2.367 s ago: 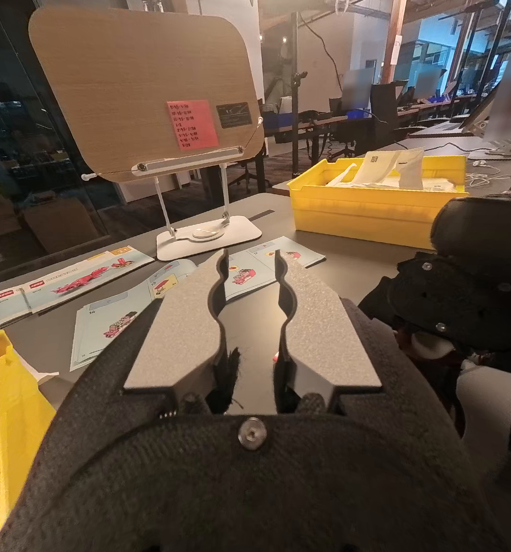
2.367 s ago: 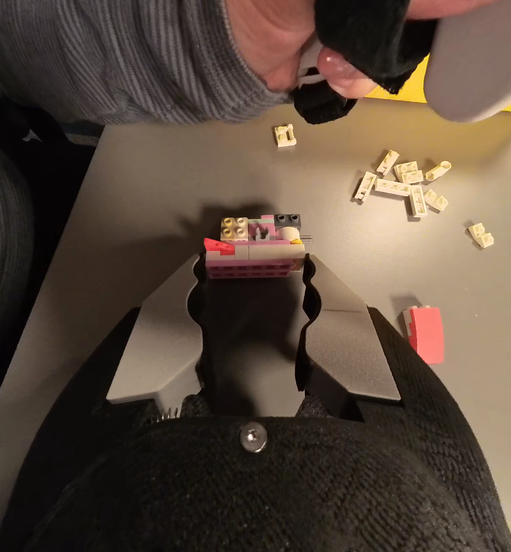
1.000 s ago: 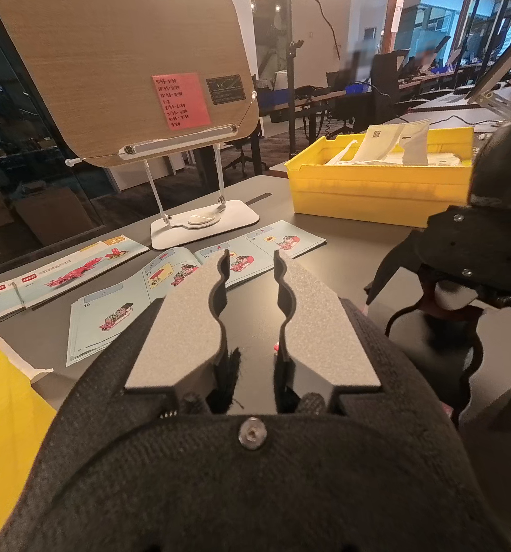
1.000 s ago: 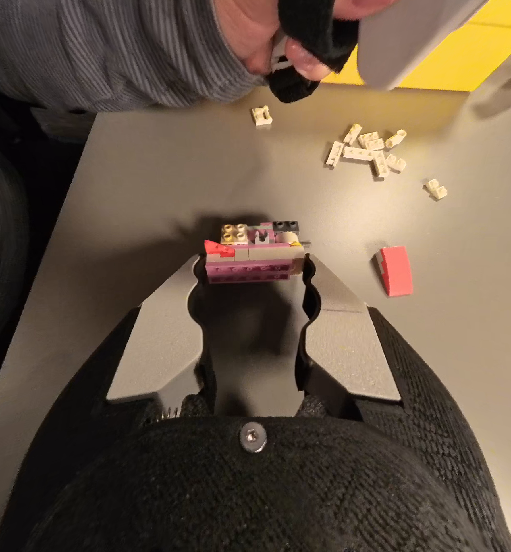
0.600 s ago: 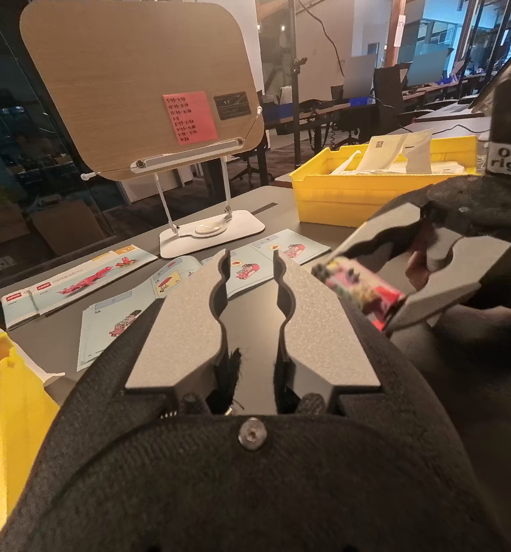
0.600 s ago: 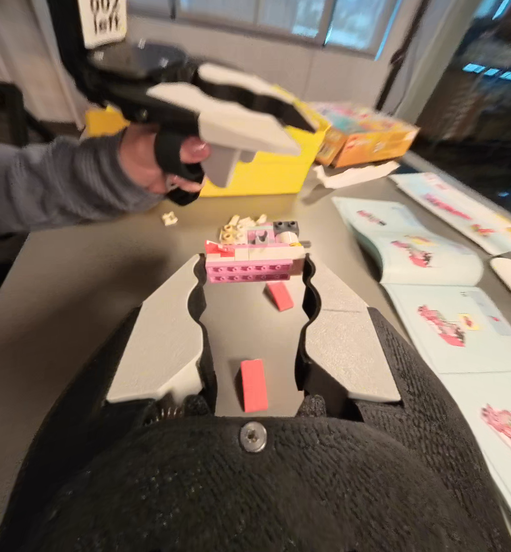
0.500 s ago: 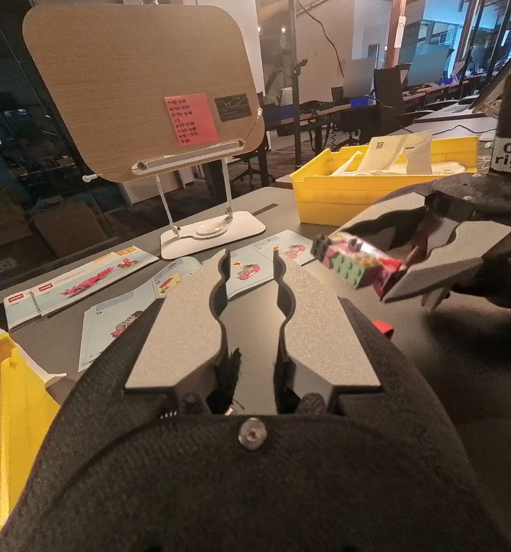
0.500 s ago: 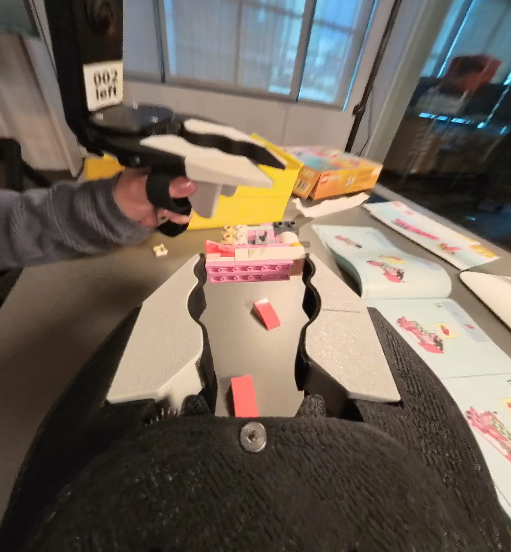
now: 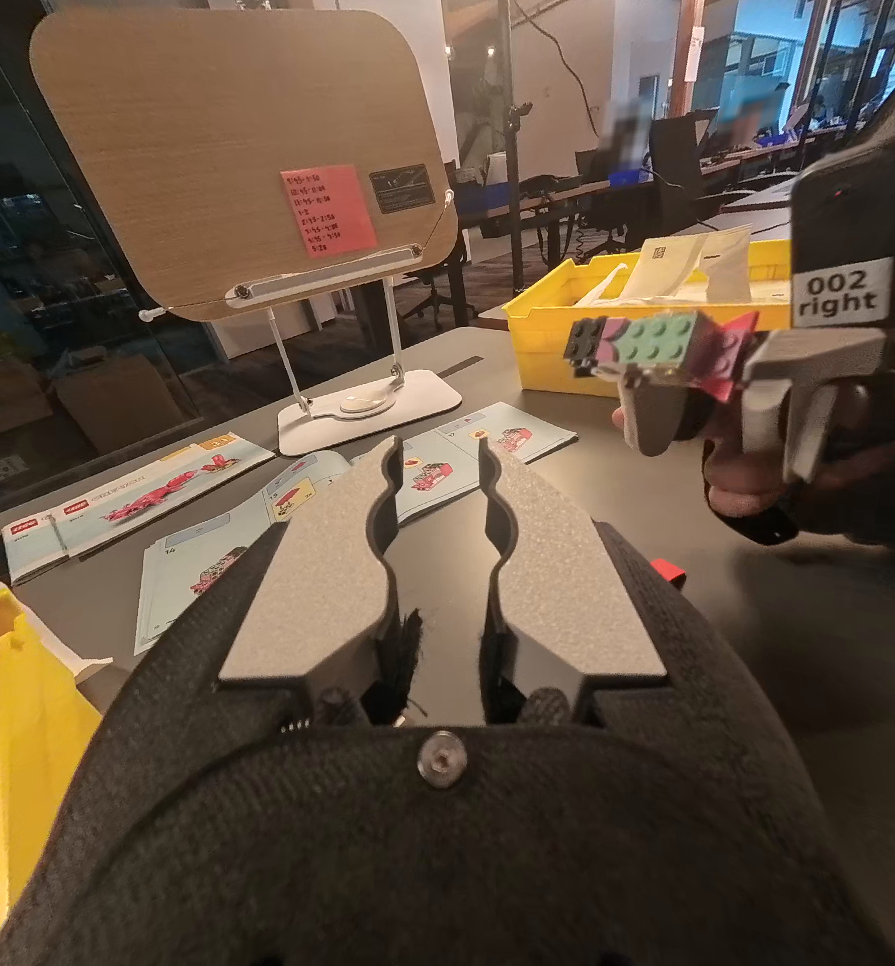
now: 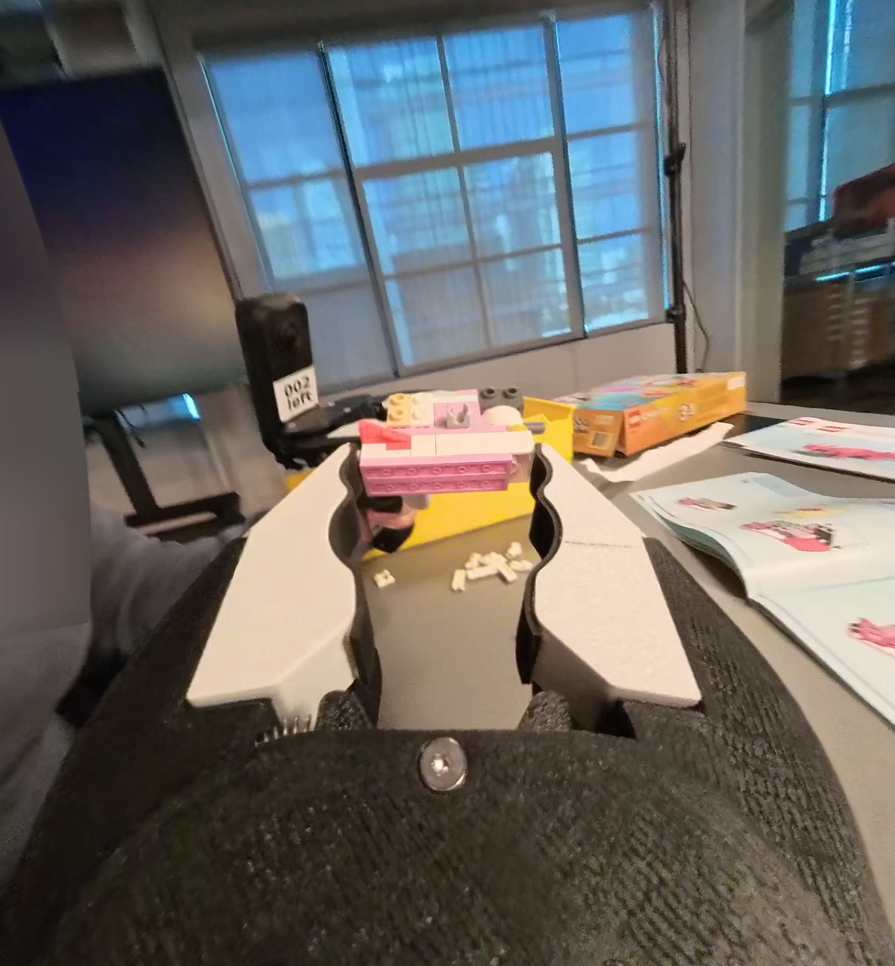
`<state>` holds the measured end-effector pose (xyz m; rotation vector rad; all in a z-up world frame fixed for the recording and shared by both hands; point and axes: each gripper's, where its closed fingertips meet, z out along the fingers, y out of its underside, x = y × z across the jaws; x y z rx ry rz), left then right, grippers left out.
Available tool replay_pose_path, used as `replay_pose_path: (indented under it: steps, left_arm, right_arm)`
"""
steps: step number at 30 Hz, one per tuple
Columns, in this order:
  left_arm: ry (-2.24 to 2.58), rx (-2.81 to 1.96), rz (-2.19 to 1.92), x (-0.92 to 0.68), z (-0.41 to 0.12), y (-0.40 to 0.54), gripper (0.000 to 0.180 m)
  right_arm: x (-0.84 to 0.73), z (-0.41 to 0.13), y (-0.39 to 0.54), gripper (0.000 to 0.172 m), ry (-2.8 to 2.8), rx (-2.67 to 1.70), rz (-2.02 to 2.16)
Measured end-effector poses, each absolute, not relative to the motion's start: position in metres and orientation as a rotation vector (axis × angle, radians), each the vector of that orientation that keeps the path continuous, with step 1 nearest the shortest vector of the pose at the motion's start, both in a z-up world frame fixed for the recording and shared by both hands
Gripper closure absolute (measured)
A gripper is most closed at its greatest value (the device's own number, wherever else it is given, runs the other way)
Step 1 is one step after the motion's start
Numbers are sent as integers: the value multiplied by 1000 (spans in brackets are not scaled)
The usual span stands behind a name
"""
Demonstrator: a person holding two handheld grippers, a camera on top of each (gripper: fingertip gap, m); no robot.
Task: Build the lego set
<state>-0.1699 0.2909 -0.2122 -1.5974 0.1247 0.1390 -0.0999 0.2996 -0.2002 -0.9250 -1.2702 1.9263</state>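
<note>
Right gripper: your right gripper (image 10: 441,460) is lifted above the grey table (image 9: 644,502) and pinches a small brick model (image 10: 437,460) across its ends, both grey fingertips pressed against it.
Brick model: a pink, white and mint-green build with a red wedge at one end and a dark grey studded piece at the other. In the left wrist view the same model (image 9: 654,342) hangs in the air in front of the yellow bin (image 9: 555,334), clear of the table.
Left gripper: your left gripper (image 9: 437,452) hovers over the table with its fingers a narrow way apart and nothing between them.
Below the left gripper: an open instruction booklet (image 9: 434,473) lies flat on the table just beyond the fingertips. A second, closed booklet (image 9: 137,502) lies to the left of the open one.
Book stand: a wooden book stand (image 9: 236,151) on a white base stands behind the open booklet, with a pink sticky note (image 9: 327,209) on its board.
Red brick: one small red brick (image 9: 667,570) lies on the table to the right of the left gripper.
Loose pieces: a cluster of small cream bricks (image 10: 489,567) lies on the table below the held model, in front of a second yellow bin (image 10: 466,502).
Box: an orange toy box (image 10: 659,418) lies on the table to the right of that second bin.
</note>
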Motion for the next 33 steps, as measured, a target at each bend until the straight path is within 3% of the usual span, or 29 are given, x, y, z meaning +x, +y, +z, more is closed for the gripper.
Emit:
replay_pose_path:
  steps: [33]
  left_arm:
    - [141,-1609,137,-167,-215,292,153]
  right_arm:
    - [-103,-207,289,108,-1330,-931,1958]
